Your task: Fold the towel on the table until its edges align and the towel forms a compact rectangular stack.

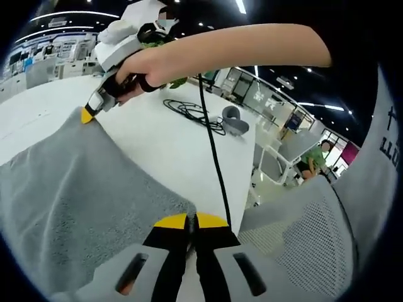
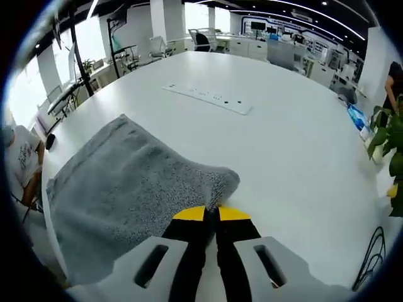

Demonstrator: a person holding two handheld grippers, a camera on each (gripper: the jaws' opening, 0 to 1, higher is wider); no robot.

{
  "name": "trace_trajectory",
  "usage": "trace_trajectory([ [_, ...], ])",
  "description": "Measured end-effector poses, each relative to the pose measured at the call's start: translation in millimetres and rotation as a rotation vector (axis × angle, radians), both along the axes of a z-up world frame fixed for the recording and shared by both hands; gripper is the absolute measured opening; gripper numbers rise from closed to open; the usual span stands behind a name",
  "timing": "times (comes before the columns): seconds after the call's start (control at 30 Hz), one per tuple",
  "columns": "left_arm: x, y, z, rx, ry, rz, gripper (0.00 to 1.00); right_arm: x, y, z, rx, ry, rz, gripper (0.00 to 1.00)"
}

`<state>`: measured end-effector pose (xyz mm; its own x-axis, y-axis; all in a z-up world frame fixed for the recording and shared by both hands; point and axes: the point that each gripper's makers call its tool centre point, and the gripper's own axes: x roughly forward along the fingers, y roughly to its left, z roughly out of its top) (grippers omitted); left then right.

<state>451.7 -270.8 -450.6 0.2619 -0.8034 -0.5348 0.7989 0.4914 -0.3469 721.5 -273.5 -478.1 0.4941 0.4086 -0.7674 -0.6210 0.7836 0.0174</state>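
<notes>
Grey terry towel (image 2: 126,189) on white round table (image 2: 283,145).
Left gripper (image 1: 191,221) and right gripper (image 2: 212,214) each pinch a corner, jaws closed.

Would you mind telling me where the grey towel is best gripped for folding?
By its corners. The towel lies flat on the table, so only its edges offer a pinch; come in low from outside, as the right gripper and left gripper do.
</notes>
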Motion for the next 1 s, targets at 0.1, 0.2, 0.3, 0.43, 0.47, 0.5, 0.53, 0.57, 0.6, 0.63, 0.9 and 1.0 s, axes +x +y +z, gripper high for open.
trace_trajectory([
  [0.1,-0.6,3.2,6.2,-0.009,-0.009,0.012,0.03,-2.7,5.4,11.1,0.004,0.001,-0.016,0.02],
  [0.2,1.9,9.0,12.0,-0.023,-0.024,0.034,0.03,-0.1,7.1,15.6,0.003,-0.019,-0.012,0.01],
  [0.3,3.1,16.1,21.3,-0.041,-0.037,0.071,0.03,-1.2,11.6,24.7,0.000,-0.025,-0.021,0.01],
  [0.43,3.1,26.5,31.5,-0.062,-0.054,0.119,0.03,-1.3,19.8,35.0,-0.003,-0.036,-0.022,0.01],
  [0.47,3.2,29.3,34.1,-0.067,-0.057,0.131,0.03,-2.0,22.2,38.8,-0.003,-0.038,-0.021,0.01],
  [0.5,2.9,31.4,37.0,-0.073,-0.059,0.141,0.03,-1.7,23.4,40.1,-0.002,-0.042,-0.020,0.01],
  [0.53,3.2,35.2,40.0,-0.083,-0.058,0.158,0.03,-1.3,26.1,42.6,0.004,-0.047,-0.019,0.01],
  [0.57,3.7,37.7,41.5,-0.091,-0.057,0.168,0.03,-1.3,27.2,43.8,0.005,-0.049,-0.018,0.01],
  [0.6,4.0,41.6,43.1,-0.106,-0.046,0.185,0.03,2.1,29.3,43.1,0.006,-0.054,-0.012,0.01],
  [0.63,4.7,44.7,43.6,-0.109,-0.050,0.193,0.03,2.5,32.3,45.5,0.007,-0.059,-0.008,0.01],
  [0.9,3.1,67.0,60.5,-0.119,-0.098,0.248,0.03,6.0,60.4,63.4,0.005,-0.095,0.004,0.01],
  [1.0,3.9,78.2,59.3,-0.108,-0.108,0.270,0.03,6.7,73.0,68.5,0.009,-0.101,0.018,0.01],
])
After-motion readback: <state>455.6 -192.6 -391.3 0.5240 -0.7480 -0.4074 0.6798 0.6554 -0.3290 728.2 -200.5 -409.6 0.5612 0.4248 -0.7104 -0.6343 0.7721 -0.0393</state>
